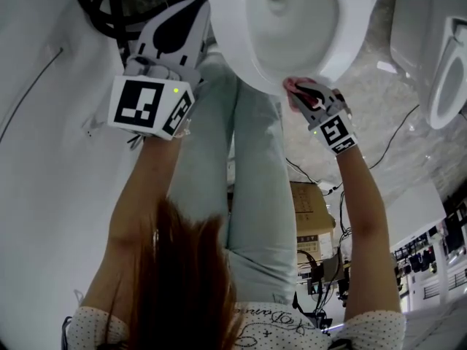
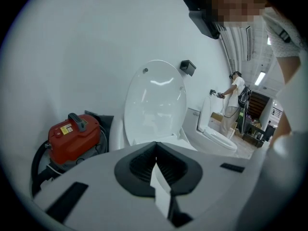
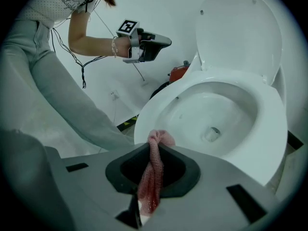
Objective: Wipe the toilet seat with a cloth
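The right gripper [image 3: 153, 150] is clamping the bunched pink cloth [image 3: 150, 182] tight between its jaws, holding its tip at the toilet seat [image 3: 276, 124] rim just ahead, apparently for wiping, while the left gripper [image 2: 155, 165], closed and empty, is hovering aside, clear of the bowl.

- Even, cool, fairly bright indoor light; shadows are soft.
- The 2 gripper views bulge fisheye-style, with black vignetted corners.
- Glare streaks sit on the raised toilet lid [image 2: 155, 100].
- Nearby hair [image 1: 186, 283] is blurred.

Pink mesh cloth [image 3: 153, 174]; white toilet seat [image 3: 269, 129]; red vacuum [image 2: 72, 138].
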### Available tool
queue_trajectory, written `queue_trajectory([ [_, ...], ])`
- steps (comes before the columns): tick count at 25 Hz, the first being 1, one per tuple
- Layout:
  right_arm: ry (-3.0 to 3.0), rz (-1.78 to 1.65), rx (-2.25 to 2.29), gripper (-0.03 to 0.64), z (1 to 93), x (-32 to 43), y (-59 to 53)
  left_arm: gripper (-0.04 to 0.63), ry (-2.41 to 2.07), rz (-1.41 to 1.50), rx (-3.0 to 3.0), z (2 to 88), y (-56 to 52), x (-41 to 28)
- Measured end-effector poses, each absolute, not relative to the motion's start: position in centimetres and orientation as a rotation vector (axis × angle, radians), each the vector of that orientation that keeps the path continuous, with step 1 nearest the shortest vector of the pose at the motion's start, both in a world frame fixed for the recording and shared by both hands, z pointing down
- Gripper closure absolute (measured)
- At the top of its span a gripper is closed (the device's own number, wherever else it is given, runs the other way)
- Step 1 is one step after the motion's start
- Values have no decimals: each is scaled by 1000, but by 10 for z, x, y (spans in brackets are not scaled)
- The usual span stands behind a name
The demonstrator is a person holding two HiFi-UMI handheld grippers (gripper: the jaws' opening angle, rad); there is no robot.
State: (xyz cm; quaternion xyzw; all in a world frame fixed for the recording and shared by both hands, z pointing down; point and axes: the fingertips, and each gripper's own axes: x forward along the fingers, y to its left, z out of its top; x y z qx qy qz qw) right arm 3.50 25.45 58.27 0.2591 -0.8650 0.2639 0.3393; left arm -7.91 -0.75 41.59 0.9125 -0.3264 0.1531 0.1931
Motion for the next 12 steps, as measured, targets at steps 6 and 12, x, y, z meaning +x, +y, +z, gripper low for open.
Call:
queue_trajectory([
  [6, -2236, 683, 677, 560, 584, 25, 249, 595, -954, 435, 2531, 420, -13, -88],
  [12, -2223, 676, 607, 560, 585, 12, 248, 595, -989, 433, 2514, 422, -15, -97],
])
